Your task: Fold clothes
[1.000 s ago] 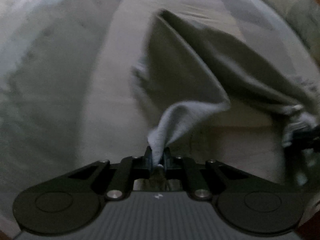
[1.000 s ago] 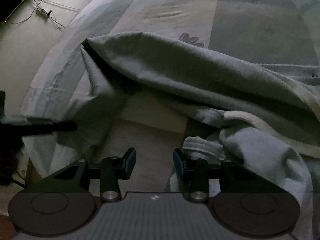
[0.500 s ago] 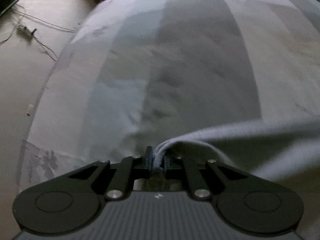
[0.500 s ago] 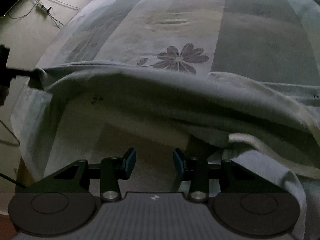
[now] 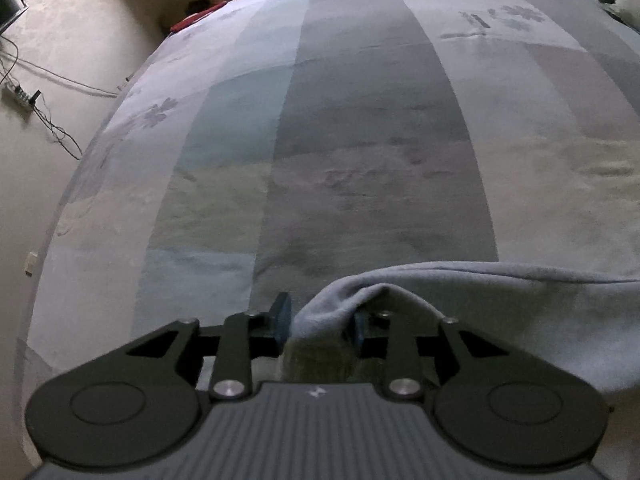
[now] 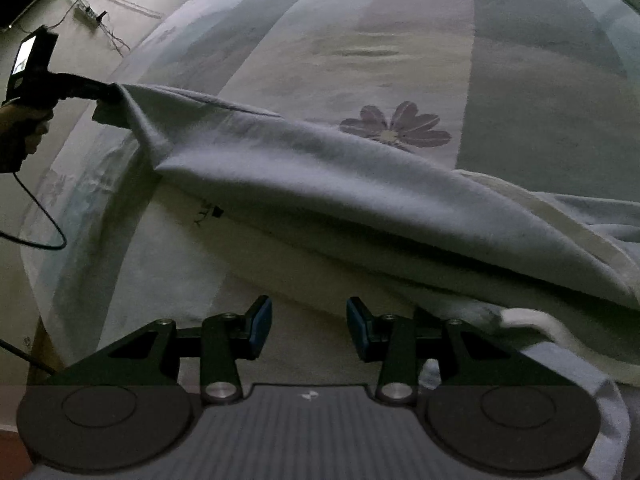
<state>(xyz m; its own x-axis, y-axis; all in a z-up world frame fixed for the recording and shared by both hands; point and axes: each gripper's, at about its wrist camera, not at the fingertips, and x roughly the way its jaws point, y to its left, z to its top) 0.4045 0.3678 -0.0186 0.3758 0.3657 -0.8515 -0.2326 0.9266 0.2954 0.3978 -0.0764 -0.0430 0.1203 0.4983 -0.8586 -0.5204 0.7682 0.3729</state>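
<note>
A grey-blue garment (image 6: 320,184) with a cream band lies across the bed, its upper edge stretched out to the left. That edge's corner (image 5: 320,312) sits between the fingers of my left gripper (image 5: 320,320) and hangs over the right finger. The jaws are opening and the left pad stands apart from the cloth. In the right wrist view the left gripper (image 6: 108,100) is at the far left in a person's hand, with the cloth corner at its tip. My right gripper (image 6: 308,324) hovers open over the garment's near part, nothing between its fingers.
The bed has a sheet (image 5: 380,140) in grey, blue and cream patches with a purple flower print (image 6: 394,126). The bed's left edge drops to a pale floor with a power strip (image 5: 18,94) and cables. A cable loops from the left gripper's handle.
My left gripper carried the pinched cloth corner leftward across the bed, pulling the garment's edge out straight, and its jaws have parted. The right gripper drifted a little and stays open.
</note>
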